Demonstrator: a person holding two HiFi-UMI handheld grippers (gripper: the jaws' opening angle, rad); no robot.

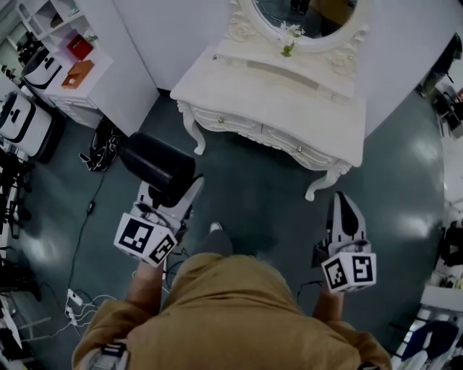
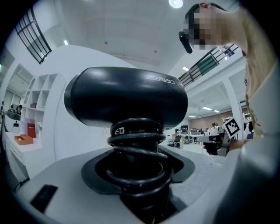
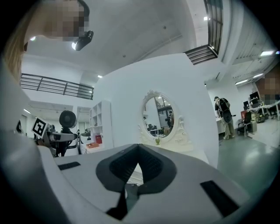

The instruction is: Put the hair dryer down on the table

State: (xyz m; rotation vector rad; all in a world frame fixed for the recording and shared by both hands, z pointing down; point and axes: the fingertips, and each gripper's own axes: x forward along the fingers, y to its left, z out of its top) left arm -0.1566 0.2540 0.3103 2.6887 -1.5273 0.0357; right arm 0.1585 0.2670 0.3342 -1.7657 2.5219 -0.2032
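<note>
A black hair dryer (image 1: 155,165) is held up over the floor, a little short of the table's left leg. My left gripper (image 1: 170,194) is shut on its handle. In the left gripper view the dryer's round body (image 2: 127,95) stands above the jaws, and its black cord (image 2: 136,146) is coiled round the handle between them. The white dressing table (image 1: 289,108) with an oval mirror (image 1: 307,14) stands ahead. My right gripper (image 1: 342,204) hangs at the right with its jaws together and nothing in them; it points at the mirror (image 3: 158,114) and the table (image 3: 175,148).
White shelves (image 1: 69,61) with a red box and an orange thing stand at the left. Below them are a dark bag (image 1: 22,123), a black bundle (image 1: 101,148) and cables (image 1: 79,296) on the dark floor. A small green plant (image 1: 288,49) stands on the table.
</note>
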